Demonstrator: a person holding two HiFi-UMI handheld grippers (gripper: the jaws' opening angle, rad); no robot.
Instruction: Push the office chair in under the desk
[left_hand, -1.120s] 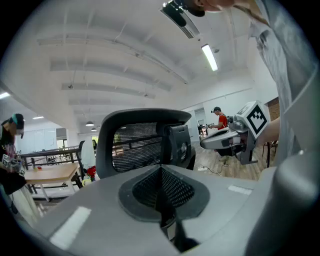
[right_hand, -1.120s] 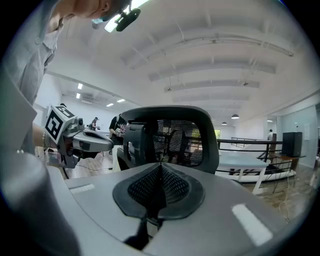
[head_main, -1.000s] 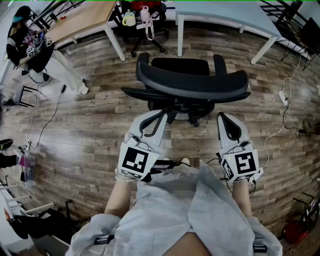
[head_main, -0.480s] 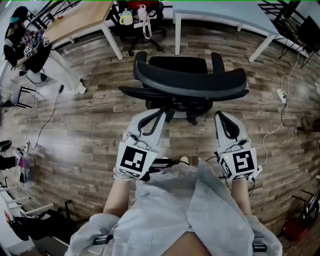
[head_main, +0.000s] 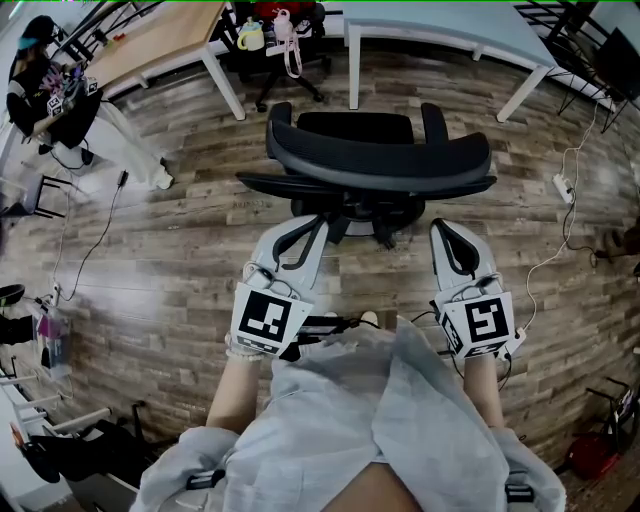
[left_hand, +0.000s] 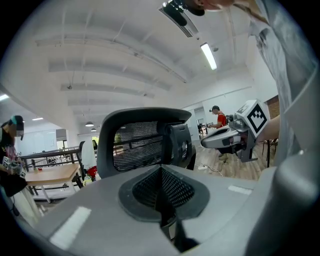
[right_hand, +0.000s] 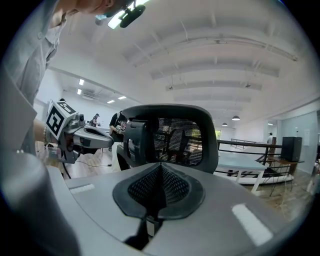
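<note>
Two claws, both pressed together on nothing: my left gripper and right gripper hang just behind the office chair, the desk beyond it.

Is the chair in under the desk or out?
Out. In the head view the chair stands wholly short of the desk, with floor showing between them.

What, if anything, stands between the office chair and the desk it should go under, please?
Nothing visible does: only bare wooden floor lies between the office chair and the pale desk ahead. A second chair stands left of the desk's left leg, off the path.
</note>
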